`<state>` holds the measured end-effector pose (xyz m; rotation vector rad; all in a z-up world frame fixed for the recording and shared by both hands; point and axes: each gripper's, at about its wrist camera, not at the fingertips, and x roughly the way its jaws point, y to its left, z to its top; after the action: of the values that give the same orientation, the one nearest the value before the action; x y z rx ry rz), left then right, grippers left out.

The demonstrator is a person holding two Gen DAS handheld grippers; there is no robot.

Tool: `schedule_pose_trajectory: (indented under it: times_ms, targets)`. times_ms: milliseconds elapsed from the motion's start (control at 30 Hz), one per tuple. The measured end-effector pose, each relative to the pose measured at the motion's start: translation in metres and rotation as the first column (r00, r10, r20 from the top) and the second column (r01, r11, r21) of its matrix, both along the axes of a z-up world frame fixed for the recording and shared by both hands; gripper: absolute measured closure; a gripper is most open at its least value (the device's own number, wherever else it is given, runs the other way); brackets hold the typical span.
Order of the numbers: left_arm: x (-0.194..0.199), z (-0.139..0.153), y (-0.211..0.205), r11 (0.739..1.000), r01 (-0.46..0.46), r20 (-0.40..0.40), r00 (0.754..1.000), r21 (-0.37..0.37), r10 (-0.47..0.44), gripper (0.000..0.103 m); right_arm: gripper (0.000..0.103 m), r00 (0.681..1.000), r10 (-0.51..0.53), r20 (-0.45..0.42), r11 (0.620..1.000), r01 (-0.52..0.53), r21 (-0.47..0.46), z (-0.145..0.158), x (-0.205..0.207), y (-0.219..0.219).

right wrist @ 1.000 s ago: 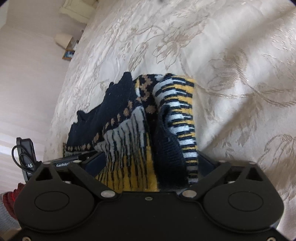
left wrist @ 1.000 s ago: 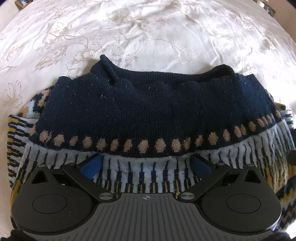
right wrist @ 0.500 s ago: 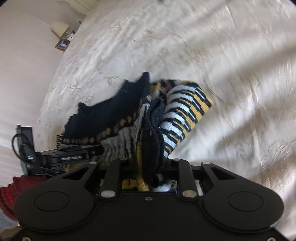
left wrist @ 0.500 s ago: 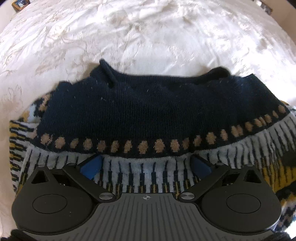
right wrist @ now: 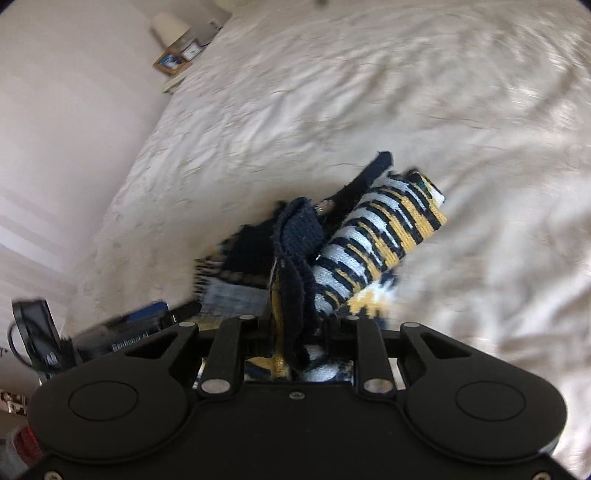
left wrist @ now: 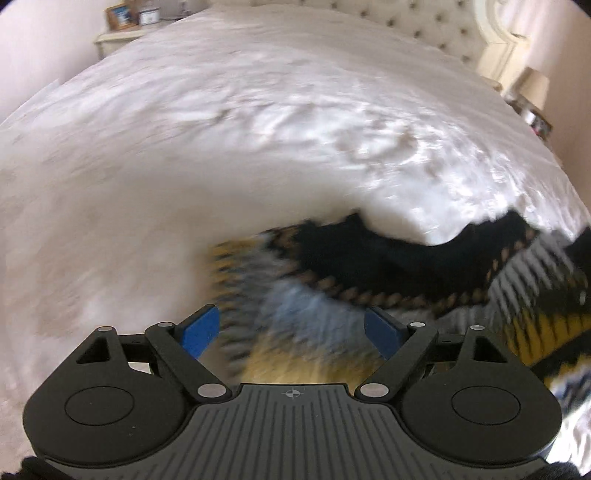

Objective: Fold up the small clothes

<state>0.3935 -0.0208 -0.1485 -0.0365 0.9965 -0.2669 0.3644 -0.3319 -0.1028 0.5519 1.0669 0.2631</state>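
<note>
**Sweater bunched and lifted at its right end**

Since a second ago the right tongs have pinched the sweater and raised that end off the bed. Its long axis runs left–right; a striped sleeve points far-right. Left tongs stand spread, the knit's blurred near edge between them. Only the left view shows the headboard.

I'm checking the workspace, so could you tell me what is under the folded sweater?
The sweater, clamped in the right gripper, lies on the white bedspread; the left gripper is open beside it. Whatever sits directly beneath the knit is covered.
</note>
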Motion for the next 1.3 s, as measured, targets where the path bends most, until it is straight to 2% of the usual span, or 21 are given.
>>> schedule_pose_trajectory:
  times_ms: [167, 300, 433, 567, 633, 667, 700, 767, 900, 1033, 1167, 1300]
  targets:
    - [-0.015, -0.007, 0.055, 0.999, -0.049, -0.046, 0.998, 0.005, 0.049, 0.017, 0.071, 0.999, 0.048, -0.011, 0.999, -0.048, 0.007, -0.007, 0.026, 0.063]
    - [-0.023, -0.012, 0.088, 0.996, -0.093, -0.082, 0.992, 0.007, 0.093, 0.017, 0.071, 0.997, 0.06, -0.048, 0.998, -0.06, 0.005, -0.03, 0.046, 0.111]
    - [-0.031, -0.014, 0.115, 0.993, -0.121, -0.104, 0.987, 0.0, 0.121, 0.017, 0.071, 0.995, 0.044, -0.085, 0.999, -0.047, -0.025, -0.045, 0.052, 0.139]
    - [-0.031, -0.016, 0.128, 0.994, -0.113, -0.117, 0.987, -0.002, 0.112, 0.017, 0.07, 0.995, 0.029, -0.093, 0.998, -0.035, -0.058, -0.044, 0.056, 0.158]
    - [-0.029, -0.017, 0.13, 0.994, -0.107, -0.124, 0.987, -0.006, 0.105, 0.017, 0.064, 0.995, 0.033, -0.098, 0.994, -0.043, -0.101, -0.045, 0.058, 0.169]
    - [-0.029, -0.017, 0.132, 0.995, -0.103, -0.126, 0.987, -0.008, 0.101, 0.017, 0.055, 0.994, 0.036, -0.103, 0.993, -0.047, -0.104, -0.047, 0.059, 0.174]
    - [-0.028, -0.017, 0.132, 0.995, -0.1, -0.125, 0.987, -0.011, 0.098, 0.017, 0.048, 0.994, 0.035, -0.105, 0.994, -0.045, -0.098, -0.049, 0.059, 0.177]
    - [-0.026, -0.015, 0.133, 0.995, -0.095, -0.12, 0.989, -0.023, 0.092, 0.017, 0.046, 0.996, 0.041, -0.085, 0.997, -0.046, -0.06, -0.048, 0.056, 0.181]
    - [-0.018, -0.005, 0.126, 0.997, -0.06, -0.092, 0.994, -0.041, 0.056, 0.017, 0.046, 0.998, 0.062, -0.015, 0.998, -0.062, -0.033, -0.032, 0.047, 0.185]
    - [-0.004, 0.011, 0.108, 0.998, -0.005, -0.039, 0.999, -0.061, 0.003, 0.017, 0.046, 0.999, -0.001, 0.036, 1.0, 0.001, -0.021, -0.018, 0.03, 0.161]
    - [0.013, 0.032, 0.079, 0.994, 0.071, 0.037, 0.997, -0.086, -0.068, 0.017, 0.051, 0.998, -0.036, 0.043, 0.997, 0.039, -0.07, -0.014, 0.015, 0.137]
    - [0.03, 0.035, 0.045, 0.98, 0.18, 0.063, 0.983, -0.089, -0.175, 0.017, 0.053, 0.999, -0.048, 0.016, 0.995, 0.049, -0.082, -0.022, 0.001, 0.126]
